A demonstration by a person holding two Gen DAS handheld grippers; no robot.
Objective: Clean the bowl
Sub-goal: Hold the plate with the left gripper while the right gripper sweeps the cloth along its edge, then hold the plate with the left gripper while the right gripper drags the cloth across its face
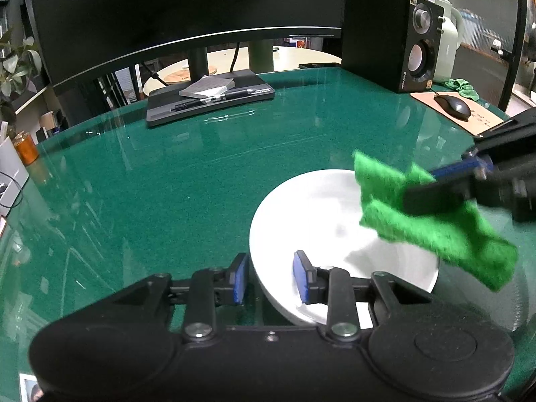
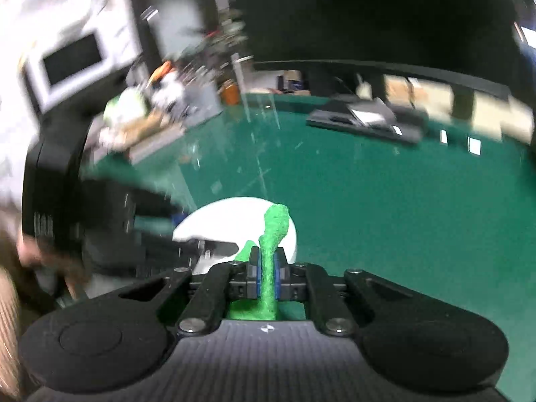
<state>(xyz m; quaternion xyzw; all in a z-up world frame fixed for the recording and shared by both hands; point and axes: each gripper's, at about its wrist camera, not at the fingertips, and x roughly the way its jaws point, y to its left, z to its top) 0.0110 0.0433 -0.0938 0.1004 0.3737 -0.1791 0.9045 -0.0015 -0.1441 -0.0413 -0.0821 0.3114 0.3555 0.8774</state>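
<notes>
A white bowl (image 1: 321,214) sits on the green table (image 1: 187,174), close in front of my left gripper (image 1: 270,278). The left gripper's blue pads straddle the bowl's near rim, one outside and one inside, with a gap showing, so it is open. From the right, my right gripper (image 1: 422,187) reaches over the bowl, shut on a bright green cloth (image 1: 435,231) that hangs above the bowl's right side. In the right wrist view the cloth (image 2: 276,227) is pinched upright in the right gripper (image 2: 267,268), with the bowl (image 2: 234,214) just beyond. The left gripper (image 2: 157,214) is blurred at the left.
A dark monitor (image 1: 187,13) stands at the back on a base (image 1: 211,100) holding a notepad and pens. A speaker (image 1: 392,37) is at the back right. A mouse (image 1: 452,105) lies on a pad, next to a crumpled green rag (image 1: 462,87). An orange jar (image 1: 25,147) is at the left edge.
</notes>
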